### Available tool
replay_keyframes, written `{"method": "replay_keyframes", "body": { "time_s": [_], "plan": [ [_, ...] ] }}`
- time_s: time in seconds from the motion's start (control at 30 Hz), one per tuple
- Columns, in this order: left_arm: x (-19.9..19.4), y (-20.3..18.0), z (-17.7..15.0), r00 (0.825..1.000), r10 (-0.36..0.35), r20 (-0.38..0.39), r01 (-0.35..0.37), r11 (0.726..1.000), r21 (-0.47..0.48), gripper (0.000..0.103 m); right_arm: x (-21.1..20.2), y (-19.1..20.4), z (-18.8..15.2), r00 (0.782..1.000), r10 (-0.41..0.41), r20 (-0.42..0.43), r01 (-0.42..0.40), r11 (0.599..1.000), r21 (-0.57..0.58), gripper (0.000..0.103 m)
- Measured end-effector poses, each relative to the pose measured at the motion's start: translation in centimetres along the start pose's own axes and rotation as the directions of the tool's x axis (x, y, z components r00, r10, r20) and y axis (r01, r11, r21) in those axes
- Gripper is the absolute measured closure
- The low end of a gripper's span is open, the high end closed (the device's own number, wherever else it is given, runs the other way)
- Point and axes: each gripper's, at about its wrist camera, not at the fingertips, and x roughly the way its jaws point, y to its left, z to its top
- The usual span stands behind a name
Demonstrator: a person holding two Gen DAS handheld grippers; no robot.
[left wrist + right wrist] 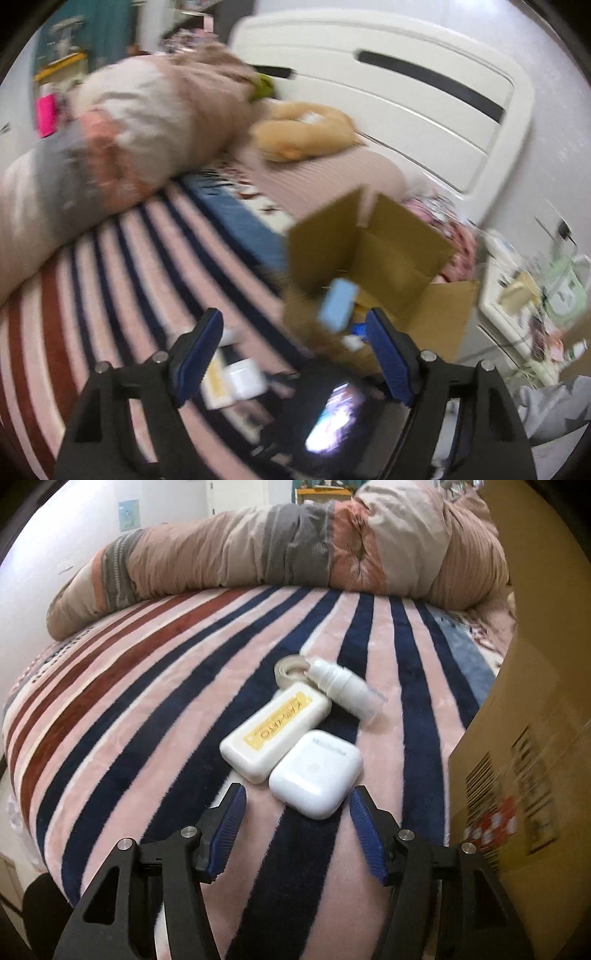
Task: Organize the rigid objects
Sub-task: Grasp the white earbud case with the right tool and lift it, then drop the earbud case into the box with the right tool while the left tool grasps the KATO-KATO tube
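My left gripper (295, 325) is open, above the striped bed, beside an open cardboard box (373, 258). A light blue block (338, 304) is in the air over the box's near edge, blurred, clear of both fingers. My right gripper (295, 797) is open and low over the bed, its fingertips either side of a white earbud case (316, 771). Beyond it lie a white flat bottle with a yellow label (275, 731), a white pump bottle (343, 688) and a tape roll (290, 670). The box's side (524, 738) stands at the right.
A rolled quilt (280, 550) lies along the far side of the bed. A tan plush (306, 129) lies by the white headboard (406, 92). A cluttered bedside table (524, 306) stands right of the box. A black device with a lit screen (328, 417) shows under the left gripper.
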Motion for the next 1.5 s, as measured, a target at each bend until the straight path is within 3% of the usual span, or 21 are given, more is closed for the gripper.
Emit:
{"method": "replay_keyframes", "body": {
  "time_s": [0.17, 0.27, 0.33, 0.4, 0.47, 0.57, 0.87, 1.0, 1.13, 1.27, 1.37, 1.5],
  "plan": [
    [-2.1, 5.8, -4.1, 0.997, 0.063, 0.033, -0.059, 0.992, -0.11, 0.026, -0.2, 0.1, -0.3, 0.999, 0.025, 0.025, -0.025, 1.0, -0.01, 0.091],
    [-2.3, 8.3, -6.6, 0.996, 0.083, 0.025, -0.078, 0.984, -0.162, 0.026, -0.1, 0.2, -0.2, 1.0, 0.017, 0.015, -0.016, 1.0, -0.022, 0.091],
    [-2.3, 9.5, -8.0, 0.996, 0.091, 0.021, -0.085, 0.978, -0.19, 0.026, -0.1, 0.2, 0.1, 1.0, 0.005, 0.014, -0.005, 1.0, -0.006, 0.088],
    [-2.5, 10.1, -9.0, 0.995, 0.095, 0.025, -0.088, 0.976, -0.201, 0.026, 0.4, 0.2, 0.7, 1.0, -0.026, 0.01, 0.026, 1.0, -0.001, 0.066],
    [-2.8, 10.6, -9.7, 0.995, 0.089, 0.035, -0.08, 0.974, -0.21, 0.026, 1.0, 0.3, 1.3, 0.999, -0.048, 0.002, 0.048, 0.999, -0.015, 0.055],
    [-3.4, 11.2, -10.5, 0.995, 0.082, 0.056, -0.068, 0.972, -0.223, 0.026, 2.1, 0.3, 2.3, 0.998, -0.057, -0.019, 0.056, 0.998, -0.026, 0.049],
    [-3.0, 12.9, -12.0, 0.995, 0.086, 0.051, -0.069, 0.961, -0.269, 0.026, 2.2, 0.4, 2.9, 0.999, -0.044, -0.008, 0.043, 0.997, -0.067, 0.048],
    [-2.4, 13.3, -12.7, 0.995, 0.096, 0.028, -0.084, 0.957, -0.279, 0.026, 0.5, 1.7, 1.5, 0.997, 0.082, -0.01, -0.083, 0.991, -0.105, 0.048],
    [-1.8, 13.8, -13.5, 0.995, 0.096, 0.008, -0.089, 0.953, -0.291, 0.026, -1.9, 2.8, 1.0, 0.988, 0.149, 0.03, -0.144, 0.982, -0.125, 0.048],
    [-0.8, 14.3, -14.0, 0.994, 0.108, -0.012, -0.106, 0.946, -0.306, 0.026, -5.8, 3.9, 2.9, 0.981, 0.167, 0.098, -0.15, 0.975, -0.165, 0.048],
    [0.4, 14.3, -14.1, 0.994, 0.105, -0.028, -0.109, 0.944, -0.311, 0.026, -10.8, 3.5, 5.0, 0.963, 0.199, 0.182, -0.17, 0.972, -0.163, 0.048],
    [3.3, 13.3, -13.8, 0.996, 0.078, -0.05, -0.09, 0.953, -0.288, 0.026, -17.5, 1.0, 6.8, 0.948, 0.159, 0.276, -0.127, 0.984, -0.128, 0.048]
  ]
}}
